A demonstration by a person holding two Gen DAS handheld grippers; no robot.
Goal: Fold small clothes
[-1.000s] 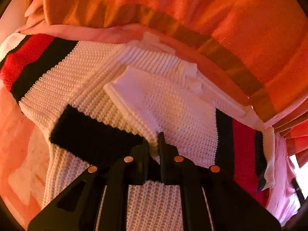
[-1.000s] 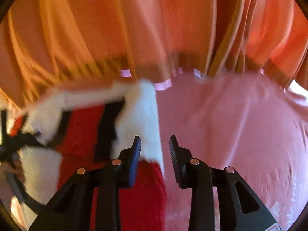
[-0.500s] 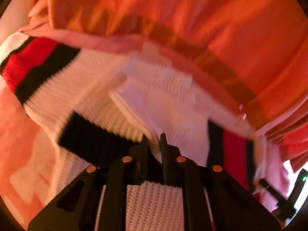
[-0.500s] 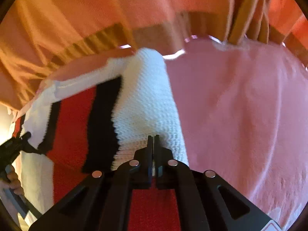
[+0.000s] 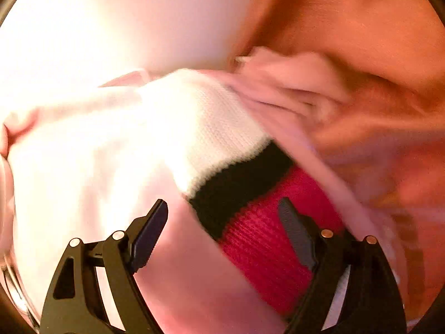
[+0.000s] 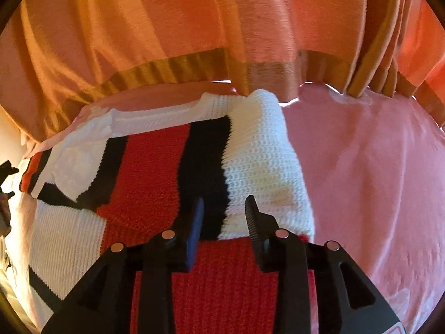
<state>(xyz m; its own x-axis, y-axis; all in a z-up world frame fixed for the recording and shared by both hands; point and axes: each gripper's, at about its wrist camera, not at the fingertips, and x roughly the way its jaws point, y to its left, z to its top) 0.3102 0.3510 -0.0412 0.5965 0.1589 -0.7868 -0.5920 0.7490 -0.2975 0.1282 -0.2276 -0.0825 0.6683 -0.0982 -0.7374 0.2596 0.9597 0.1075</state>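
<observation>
A small knitted sweater (image 6: 155,172) in white, red and black lies on a pink sheet (image 6: 375,172). Its right sleeve (image 6: 258,156) is folded in over the body. My right gripper (image 6: 224,211) is open, its jaws just above the sleeve's cuff end and holding nothing. In the blurred left wrist view my left gripper (image 5: 222,214) is open wide over the sweater's other striped sleeve (image 5: 244,192), with white, black and red bands between its fingers.
An orange curtain (image 6: 194,27) with a darker band hangs along the far edge of the pink sheet. A bright pale wall (image 5: 111,22) fills the upper left of the left wrist view. Bare pink sheet lies to the right of the sweater.
Both grippers were shut on the sweater half a second ago and have opened and let go. The left gripper swung quickly to the left sleeve; the right sleeve now lies folded.
</observation>
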